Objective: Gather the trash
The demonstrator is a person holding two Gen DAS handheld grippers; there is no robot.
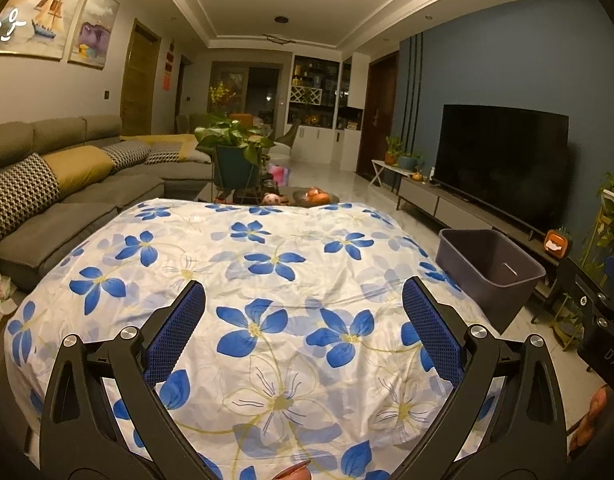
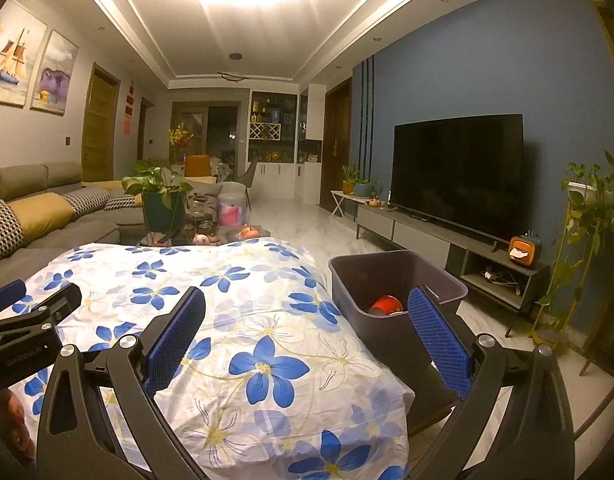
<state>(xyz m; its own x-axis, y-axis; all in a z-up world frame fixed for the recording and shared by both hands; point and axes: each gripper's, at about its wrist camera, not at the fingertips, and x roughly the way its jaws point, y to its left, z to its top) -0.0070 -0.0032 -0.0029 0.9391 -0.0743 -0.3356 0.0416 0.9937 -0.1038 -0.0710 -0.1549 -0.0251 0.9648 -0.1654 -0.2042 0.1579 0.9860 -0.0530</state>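
Trash so far: we see one red cup-like container (image 2: 385, 305) lying on its side in the bottom of the dark grey plastic bin (image 2: 347, 280), partly hidden behind our right gripper's blue pad; can't tell exactly what it is. The bin sits on the pale marble floor (image 2: 339, 236), just beside the right edge of the table, which is covered by a white cloth with blue flowers (image 2: 243, 304). From the left wrist view the same bin (image 1: 463, 258) shows only bare inner walls; its bottom is out of sight there. Our right gripper (image 2: 307, 312) hovers over the table's right corner, jaws spread wide, nothing between them. Our left gripper (image 1: 303, 300) hangs over the middle of the cloth, jaws likewise spread wide and empty; it also shows at the left edge of the right wrist view. The cloth surface in view is bare, just wrinkles. Past the table's far edge: a glass coffee table with a potted plant (image 1: 237, 140) and a dish of orange fruit (image 1: 317, 196). Grey sofa (image 1: 67, 184) to the left, TV (image 2: 459, 172) on a low console against the blue wall to the right.
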